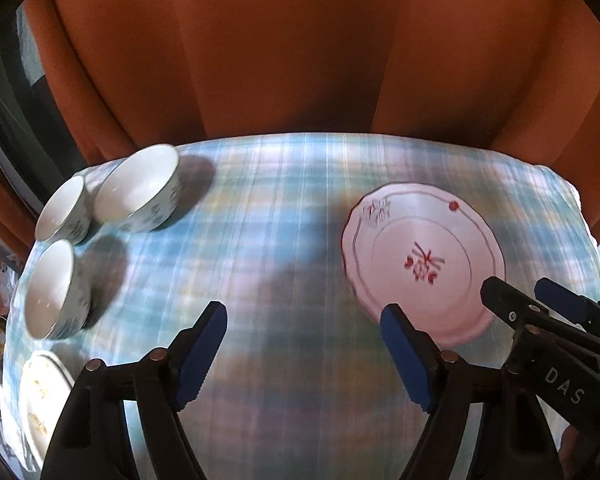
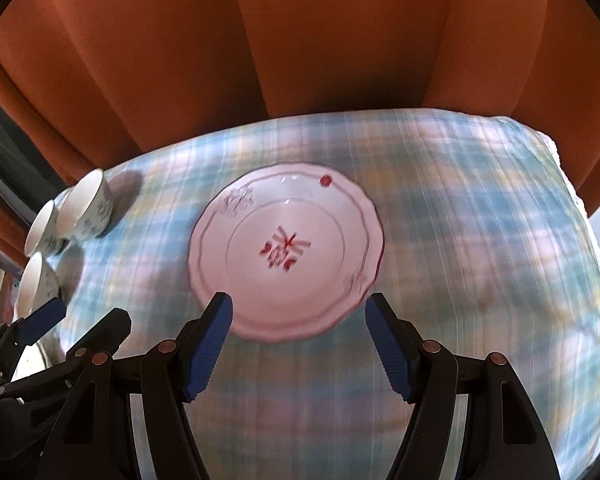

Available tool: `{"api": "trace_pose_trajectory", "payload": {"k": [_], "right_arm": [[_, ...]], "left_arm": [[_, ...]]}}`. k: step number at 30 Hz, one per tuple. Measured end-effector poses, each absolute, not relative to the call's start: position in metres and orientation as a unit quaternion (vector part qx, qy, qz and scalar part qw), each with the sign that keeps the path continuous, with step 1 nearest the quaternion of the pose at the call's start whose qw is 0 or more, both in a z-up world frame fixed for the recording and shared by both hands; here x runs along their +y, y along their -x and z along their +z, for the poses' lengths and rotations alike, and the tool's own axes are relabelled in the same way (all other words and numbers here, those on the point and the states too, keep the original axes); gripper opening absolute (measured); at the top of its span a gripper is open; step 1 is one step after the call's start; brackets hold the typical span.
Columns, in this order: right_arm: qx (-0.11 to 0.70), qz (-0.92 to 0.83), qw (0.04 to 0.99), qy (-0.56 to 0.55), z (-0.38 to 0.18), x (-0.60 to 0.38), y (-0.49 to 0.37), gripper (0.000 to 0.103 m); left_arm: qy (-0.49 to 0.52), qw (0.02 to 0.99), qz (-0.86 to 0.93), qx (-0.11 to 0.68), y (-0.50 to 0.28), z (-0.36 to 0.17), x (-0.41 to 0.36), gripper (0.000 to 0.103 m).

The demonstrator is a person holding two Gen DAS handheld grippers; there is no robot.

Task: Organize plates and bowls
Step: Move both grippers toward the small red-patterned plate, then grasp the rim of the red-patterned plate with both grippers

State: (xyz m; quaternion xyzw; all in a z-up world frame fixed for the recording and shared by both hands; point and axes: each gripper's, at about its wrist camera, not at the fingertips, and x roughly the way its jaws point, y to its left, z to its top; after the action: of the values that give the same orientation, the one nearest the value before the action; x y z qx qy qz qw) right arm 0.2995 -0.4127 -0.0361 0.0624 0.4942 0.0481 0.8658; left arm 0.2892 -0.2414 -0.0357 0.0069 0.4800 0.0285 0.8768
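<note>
Nearest the lens in the right wrist view: right gripper (image 2: 298, 344), blue-padded fingers (image 2: 210, 344) spread wide, nothing between them, pads touching nothing. They hang over the near rim of the pink-flowered plate (image 2: 286, 256), which lies flat on the checked tablecloth (image 2: 480, 240) covering the tabletop, roughly mid-table. Plate is white with a scalloped rim, a red motif at centre and a small red dot near the far rim. Left gripper (image 1: 304, 354) in its own view: fingers also well apart, empty, poised above bare cloth to the left of the same plate; its right pad (image 1: 404, 360) overlaps the plate's near-left rim in the picture, contact not determinable. The right gripper's tips show at the right edge of the left view, over the plate's near-right rim. Three white bowls (image 1: 140, 190) with dark leaf print on the outside stand upright in a tight cluster at the far-left corner of the tabletop, well apart from the plate; whether they touch each other cannot be told. A second plate (image 1: 40, 392), pale with yellowish marks, lies at the near-left edge, partly hidden by the left gripper's frame. Orange curtain (image 2: 300, 40) hangs behind the table. Both views motion-blurred.
</note>
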Motion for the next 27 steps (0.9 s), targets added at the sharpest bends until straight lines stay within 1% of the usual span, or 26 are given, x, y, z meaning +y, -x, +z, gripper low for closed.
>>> {"api": "trace_pose_trajectory", "payload": {"k": [5,11,13,16,17,18,20,23,27], "right_arm": [[0.495,0.042,0.865,-0.070,-0.047,-0.427,-0.330,0.072],[0.509,0.033,0.856,-0.079,-0.071,-0.439,-0.354,0.072],[0.515,0.031,0.853,-0.078,-0.079,-0.440,-0.361,0.069],[0.523,0.030,0.848,-0.076,-0.090,-0.441,-0.371,0.065],[0.525,0.031,0.847,-0.076,-0.093,-0.441,-0.374,0.065],[0.528,0.031,0.846,-0.075,-0.097,-0.441,-0.377,0.062],[0.532,0.025,0.843,-0.071,-0.102,-0.441,-0.382,0.055],[0.536,0.019,0.841,-0.069,-0.107,-0.441,-0.388,0.051],[0.538,0.011,0.841,-0.062,-0.109,-0.438,-0.389,0.049]], "left_arm": [[-0.010,0.874,0.031,0.485,-0.325,-0.049,-0.257,0.076],[-0.007,0.858,0.033,0.512,-0.356,-0.071,-0.270,0.072],[-0.009,0.853,0.032,0.520,-0.363,-0.081,-0.274,0.072],[-0.009,0.845,0.028,0.535,-0.371,-0.094,-0.278,0.068],[-0.009,0.843,0.026,0.537,-0.372,-0.097,-0.280,0.065],[-0.009,0.842,0.025,0.539,-0.373,-0.099,-0.281,0.064],[-0.010,0.839,0.022,0.544,-0.377,-0.104,-0.282,0.056],[0.006,0.836,0.008,0.549,-0.381,-0.107,-0.282,0.048],[0.012,0.834,-0.005,0.551,-0.381,-0.108,-0.282,0.048]]}}
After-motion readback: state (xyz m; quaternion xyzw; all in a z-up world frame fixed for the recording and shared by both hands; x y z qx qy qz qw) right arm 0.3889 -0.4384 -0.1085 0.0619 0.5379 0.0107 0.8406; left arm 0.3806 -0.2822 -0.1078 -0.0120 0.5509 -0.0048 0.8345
